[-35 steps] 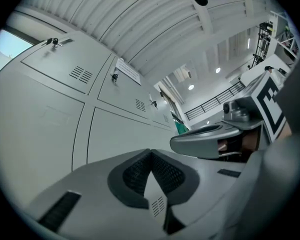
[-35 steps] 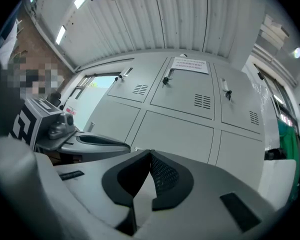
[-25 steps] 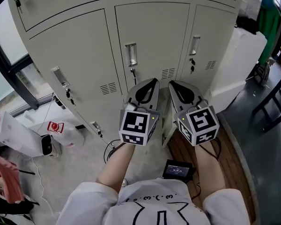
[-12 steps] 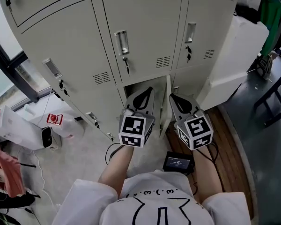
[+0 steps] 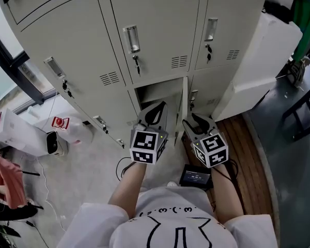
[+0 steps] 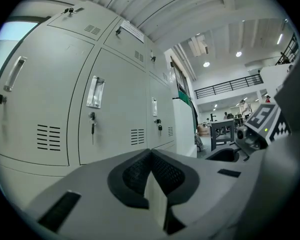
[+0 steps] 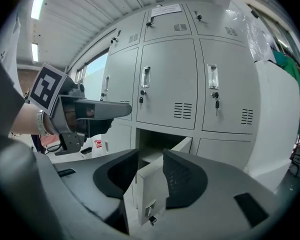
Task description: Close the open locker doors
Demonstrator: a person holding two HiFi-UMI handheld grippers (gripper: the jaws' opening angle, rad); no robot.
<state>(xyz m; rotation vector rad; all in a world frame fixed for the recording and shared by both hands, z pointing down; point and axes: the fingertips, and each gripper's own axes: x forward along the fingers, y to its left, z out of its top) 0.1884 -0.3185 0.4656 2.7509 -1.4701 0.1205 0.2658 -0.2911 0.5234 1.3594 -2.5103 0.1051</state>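
In the grey locker bank (image 5: 155,40) one bottom-row locker (image 5: 157,93) stands open, its door (image 5: 182,112) swung out towards me. The opening (image 7: 157,139) and the door (image 7: 155,194), with a small lock low on it, show in the right gripper view. My right gripper (image 5: 196,120) (image 7: 150,156) points at the door's edge; its jaws have just been opening and the door shows in the gap, untouched. My left gripper (image 5: 154,112) (image 6: 150,151) is shut and empty in front of the opening. Each gripper appears in the other's view: left gripper (image 7: 127,110), right gripper (image 6: 217,155).
A black device (image 5: 195,177) with a cable lies on the floor at my feet. A white box (image 5: 20,136) and a small camera (image 5: 51,143) sit at the left. A white cabinet (image 5: 263,61) flanks the lockers on the right, with dark furniture legs (image 5: 305,107) beyond.
Both grippers have sunk from the middle row of lockers to the bottom row. The open bottom locker has come into view. The right jaws have parted.
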